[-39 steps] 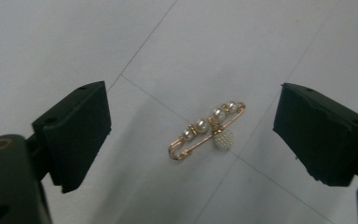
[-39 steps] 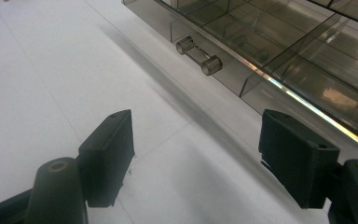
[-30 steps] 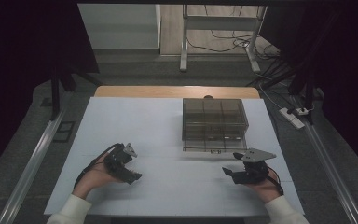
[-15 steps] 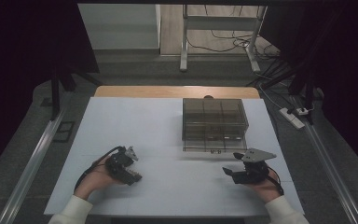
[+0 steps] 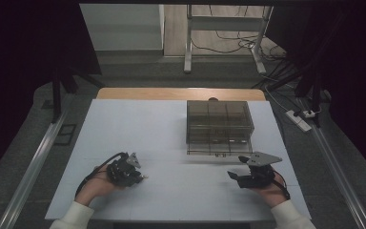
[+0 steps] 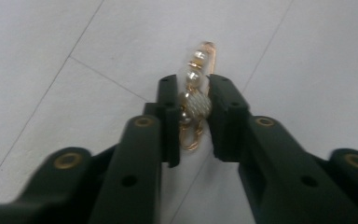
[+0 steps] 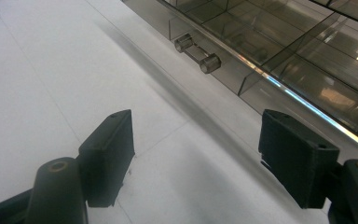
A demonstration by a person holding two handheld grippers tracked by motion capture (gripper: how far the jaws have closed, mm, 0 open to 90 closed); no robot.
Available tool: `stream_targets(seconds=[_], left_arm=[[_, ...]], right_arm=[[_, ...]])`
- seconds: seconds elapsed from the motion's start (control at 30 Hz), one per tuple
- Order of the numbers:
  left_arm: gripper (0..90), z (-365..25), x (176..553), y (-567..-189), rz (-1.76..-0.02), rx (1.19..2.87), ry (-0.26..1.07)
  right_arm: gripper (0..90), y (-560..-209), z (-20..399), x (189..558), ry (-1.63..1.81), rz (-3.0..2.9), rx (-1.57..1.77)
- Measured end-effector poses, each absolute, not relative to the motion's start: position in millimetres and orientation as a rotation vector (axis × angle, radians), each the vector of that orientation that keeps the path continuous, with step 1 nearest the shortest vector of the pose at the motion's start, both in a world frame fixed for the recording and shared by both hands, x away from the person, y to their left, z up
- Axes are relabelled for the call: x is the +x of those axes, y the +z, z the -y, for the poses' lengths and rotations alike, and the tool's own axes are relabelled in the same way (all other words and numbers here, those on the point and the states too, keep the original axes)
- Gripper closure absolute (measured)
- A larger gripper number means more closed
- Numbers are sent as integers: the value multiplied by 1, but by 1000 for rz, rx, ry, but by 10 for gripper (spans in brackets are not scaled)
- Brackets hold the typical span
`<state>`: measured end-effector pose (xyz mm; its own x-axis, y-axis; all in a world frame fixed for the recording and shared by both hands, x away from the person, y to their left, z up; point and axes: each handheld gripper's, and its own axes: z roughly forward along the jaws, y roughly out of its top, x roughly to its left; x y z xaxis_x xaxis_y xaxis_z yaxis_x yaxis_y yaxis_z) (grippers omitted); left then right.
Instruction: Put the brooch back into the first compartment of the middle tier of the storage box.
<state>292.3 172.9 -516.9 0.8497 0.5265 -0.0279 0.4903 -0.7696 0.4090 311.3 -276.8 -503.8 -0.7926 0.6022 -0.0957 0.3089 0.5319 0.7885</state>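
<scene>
Gripping a gold-coloured piece of jewellery (image 6: 195, 105), the left gripper (image 6: 192, 109) has its two black jaws closed in on the piece's middle, on a round bead with a pale, mesh-like sparkle. Over the last second this gripper has shifted a little to the right and toward the person on the white table (image 5: 171, 124), and in the high view it (image 5: 132, 174) now sits low over the surface with a small bright end poking out beyond its tip. That suggests the pick-up is being secured, with the lift not yet made.

The jewellery looks like a brooch or bar clip: a thin gold bar runs away from the camera, carrying two smaller pearl-like beads past the jaws and ending in a rounded gold tip, while a gold loop shows below the big bead. It appears to lie on or just above the table; which, I cannot tell.

The right gripper (image 7: 196, 154) has not moved and stands with its jaws wide apart and nothing between them, just in front of the smoky clear drawer organiser (image 5: 219, 125), whose front drawer handle (image 7: 197, 52) lies ahead of it.
</scene>
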Motion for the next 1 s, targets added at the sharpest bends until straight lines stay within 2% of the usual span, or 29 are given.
stream_targets(seconds=[0.03, 0.33, 1.0], left_arm=[[790, -172, 291, -517, -755, 2618, 135], [792, -174, 291, -517, -782, 2586, 154], [791, -195, 292, -496, -888, 2231, 222]], right_arm=[[264, -504, 277, 311, 1137, -2418, 751], [264, -504, 277, 312, 1139, -2418, 754], [264, -503, 277, 311, 1147, -2413, 753]])
